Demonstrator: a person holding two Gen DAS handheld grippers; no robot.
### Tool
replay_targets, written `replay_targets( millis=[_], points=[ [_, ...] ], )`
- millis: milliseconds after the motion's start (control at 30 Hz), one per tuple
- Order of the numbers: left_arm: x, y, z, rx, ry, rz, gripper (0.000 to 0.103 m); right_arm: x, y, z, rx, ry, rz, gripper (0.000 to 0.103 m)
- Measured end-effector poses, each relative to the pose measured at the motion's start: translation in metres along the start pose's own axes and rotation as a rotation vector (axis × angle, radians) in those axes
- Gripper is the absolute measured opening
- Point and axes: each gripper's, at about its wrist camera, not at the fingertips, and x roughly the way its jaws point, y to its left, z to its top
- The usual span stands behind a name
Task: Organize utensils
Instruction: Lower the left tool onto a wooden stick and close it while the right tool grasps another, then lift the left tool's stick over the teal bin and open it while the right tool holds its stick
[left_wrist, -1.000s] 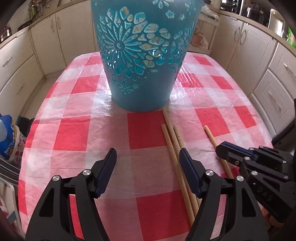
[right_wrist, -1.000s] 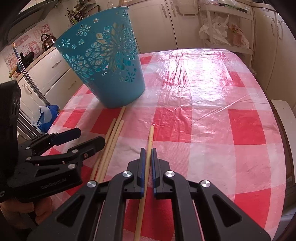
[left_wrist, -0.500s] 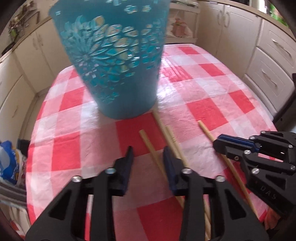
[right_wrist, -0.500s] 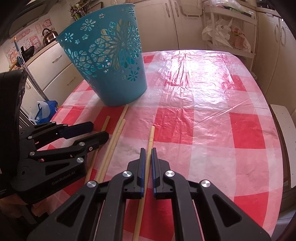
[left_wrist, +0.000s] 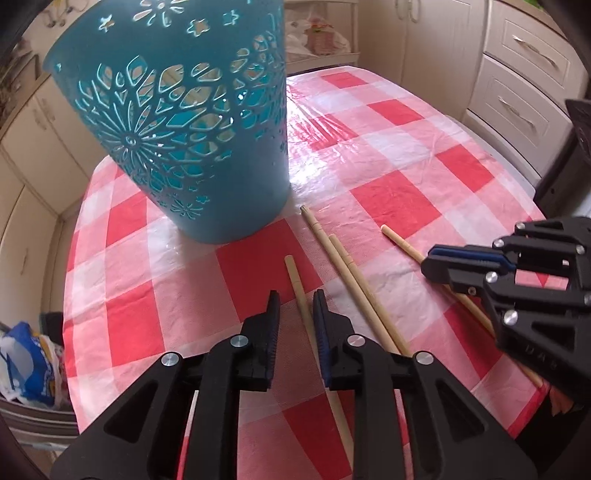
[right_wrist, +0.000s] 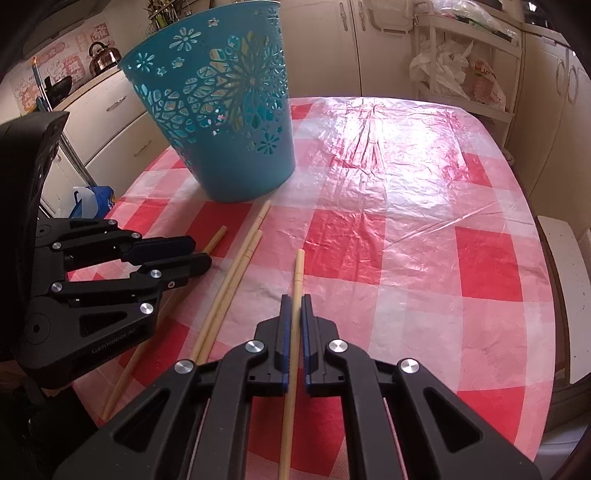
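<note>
Chopsticks were the utensils at stake: four wooden sticks near the front edge of the checked tabletop (right_wrist: 406, 192), just before the blue perforated basket (right_wrist: 221, 110) that stood upright toward the back left. The right gripper (right_wrist: 294, 306) was clamped on the rightmost chopstick (right_wrist: 298, 266), its pads pressed together on the shaft. The left gripper (left_wrist: 295, 314) had just been closing around the leftmost chopstick (left_wrist: 293, 280); that stick ran between its jaws, yet a gap showed on either side in the left wrist view, so the pads did not seem to be pressing on it. Between these two lay a pair of chopsticks (right_wrist: 240, 266), touching each other and untouched by either gripper, their far tips just short of the basket's base. I judged the task barely begun: all four visible sticks were outside the basket, and whether the basket held anything could not be told. Lifting and dropping every stick inside remained.
</note>
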Motion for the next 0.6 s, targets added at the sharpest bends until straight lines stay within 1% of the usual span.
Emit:
replay_targets(
  millis=[33,67,133,267,333,467,600],
  points=[
    [0.0,0.0,-0.001,-0.005,-0.005,0.002,0.016,0.0,0.003,0.0,-0.012,-0.002,-0.013,0.006],
    [0.0,0.0,-0.002,-0.016,-0.009,-0.014,0.007,0.0,0.004,-0.001,-0.011,-0.006,-0.018,0.006],
    [-0.002,0.002,-0.005,-0.033,-0.021,-0.013,0.005,-0.001,-0.002,-0.003,0.03,-0.02,0.004,0.006],
    [-0.014,0.011,-0.015,-0.092,-0.059,-0.019,0.005,0.0,-0.025,-0.008,0.176,-0.037,0.117,0.006],
    [-0.023,0.016,-0.019,-0.115,-0.078,-0.02,0.005,0.0,-0.029,-0.008,0.202,-0.04,0.142,0.006],
    [-0.04,0.024,-0.021,-0.144,-0.119,-0.012,0.005,0.0,-0.028,-0.006,0.194,-0.043,0.134,0.006],
    [-0.061,0.027,-0.021,-0.17,-0.184,-0.001,0.005,-0.001,-0.023,-0.007,0.177,-0.047,0.113,0.006]
  ],
)
